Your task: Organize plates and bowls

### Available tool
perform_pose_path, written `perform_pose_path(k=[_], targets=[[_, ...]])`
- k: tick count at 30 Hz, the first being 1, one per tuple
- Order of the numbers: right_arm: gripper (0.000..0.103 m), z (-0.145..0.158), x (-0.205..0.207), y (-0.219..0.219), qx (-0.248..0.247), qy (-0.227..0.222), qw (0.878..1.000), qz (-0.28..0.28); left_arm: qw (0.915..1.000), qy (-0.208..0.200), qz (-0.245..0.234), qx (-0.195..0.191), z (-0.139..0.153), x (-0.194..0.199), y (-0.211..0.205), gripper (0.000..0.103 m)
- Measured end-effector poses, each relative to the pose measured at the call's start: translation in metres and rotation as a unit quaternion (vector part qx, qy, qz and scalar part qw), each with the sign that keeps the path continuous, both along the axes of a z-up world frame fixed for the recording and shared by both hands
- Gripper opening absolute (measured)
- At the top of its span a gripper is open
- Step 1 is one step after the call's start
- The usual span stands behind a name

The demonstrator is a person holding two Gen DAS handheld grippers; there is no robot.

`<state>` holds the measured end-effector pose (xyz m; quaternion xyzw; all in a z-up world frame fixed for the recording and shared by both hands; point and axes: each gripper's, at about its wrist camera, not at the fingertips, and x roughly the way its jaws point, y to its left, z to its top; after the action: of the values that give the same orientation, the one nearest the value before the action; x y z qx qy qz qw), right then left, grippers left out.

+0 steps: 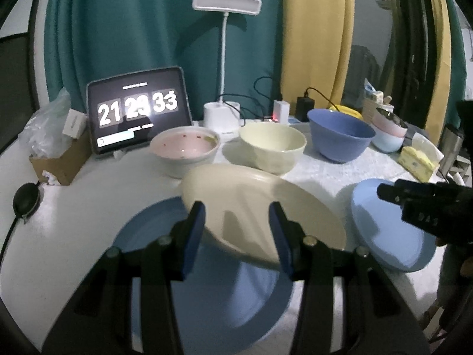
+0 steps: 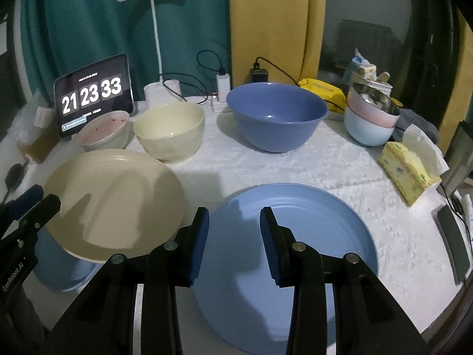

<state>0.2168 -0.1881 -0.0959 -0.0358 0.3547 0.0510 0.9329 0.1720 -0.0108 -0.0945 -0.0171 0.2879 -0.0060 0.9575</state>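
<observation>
A cream plate (image 1: 251, 195) (image 2: 118, 189) lies tilted across the far right part of a blue plate (image 1: 153, 230) (image 2: 59, 272). My left gripper (image 1: 238, 216) (image 2: 44, 199) hangs over the cream plate's near edge, jaws apart, pads pressing nothing. My right gripper (image 2: 235, 222) (image 1: 396, 201) hovers low over a light blue plate (image 2: 310, 216) (image 1: 378, 230) flat on the white cloth, also open and empty. Behind stand a pink-lined bowl (image 2: 102, 130), a cream bowl (image 2: 168, 130) and a large blue bowl (image 2: 275, 118).
Stacked pink and pale blue bowls (image 2: 369, 124) hold a metal one at the back right. A tablet clock (image 2: 93, 97), desk lamp (image 2: 153, 44) and chargers line the back. A yellow tissue pack (image 2: 405, 174) and phone (image 2: 452, 236) lie right; a cardboard box (image 1: 59, 159) sits left.
</observation>
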Motion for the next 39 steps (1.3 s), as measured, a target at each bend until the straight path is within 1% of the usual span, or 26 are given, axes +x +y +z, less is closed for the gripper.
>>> perform_pose_path(k=[4, 7, 12, 26, 32, 39], targets=[[0.038, -0.002, 0.008, 0.008, 0.000, 0.004, 1.000, 0.007, 0.9999, -0.011, 0.010, 0.002, 0.004, -0.001, 0.007, 0.046], [0.038, -0.003, 0.013, 0.014, 0.001, 0.006, 1.000, 0.013, 0.9997, -0.011, 0.022, 0.005, 0.004, 0.003, 0.014, 0.046], [0.038, -0.007, 0.022, 0.025, 0.003, 0.012, 1.000, 0.026, 0.9993, 0.004, 0.038, 0.005, -0.004, 0.012, 0.023, 0.046], [0.038, -0.025, 0.048, 0.039, 0.017, 0.040, 0.998, 0.044, 0.9986, 0.037, 0.037, 0.003, -0.019, 0.032, 0.025, 0.047], [0.038, -0.032, 0.058, 0.045, 0.019, 0.055, 0.997, 0.052, 0.9962, 0.069, 0.053, -0.002, -0.032, 0.041, 0.035, 0.047], [0.038, -0.041, 0.065, 0.051, 0.018, 0.074, 0.996, 0.052, 0.9951, 0.081, 0.057, -0.001, -0.040, 0.044, 0.038, 0.047]])
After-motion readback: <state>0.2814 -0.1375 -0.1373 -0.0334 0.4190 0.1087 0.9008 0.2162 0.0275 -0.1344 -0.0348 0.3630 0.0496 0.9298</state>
